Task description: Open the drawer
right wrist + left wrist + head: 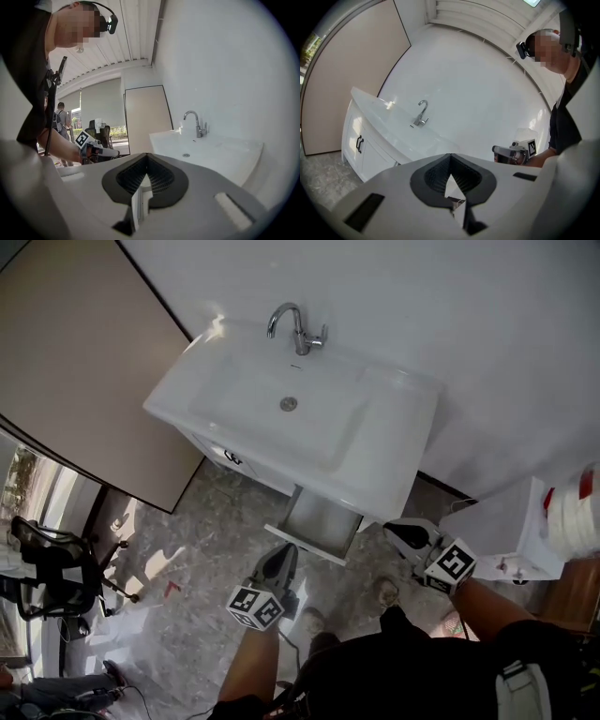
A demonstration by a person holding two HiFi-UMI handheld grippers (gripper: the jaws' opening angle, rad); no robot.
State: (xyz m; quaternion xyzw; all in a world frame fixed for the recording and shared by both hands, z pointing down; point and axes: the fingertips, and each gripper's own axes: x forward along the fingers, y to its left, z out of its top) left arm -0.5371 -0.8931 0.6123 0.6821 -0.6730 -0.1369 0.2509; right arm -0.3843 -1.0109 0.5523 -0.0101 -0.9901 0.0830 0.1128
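The drawer (317, 521) below sink (394, 446) is pulled out. L gripper (279, 561) & R gripper (401, 534): jaws together, nothing clamped, both off the drawer.

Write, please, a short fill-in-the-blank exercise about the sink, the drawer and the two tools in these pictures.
1. The drawer below the sink is ____.
2. The cabinet handle is ____ in colour.
3. The left tool and the right tool are both shut and hold ____.

Missing words: open; black; nothing.
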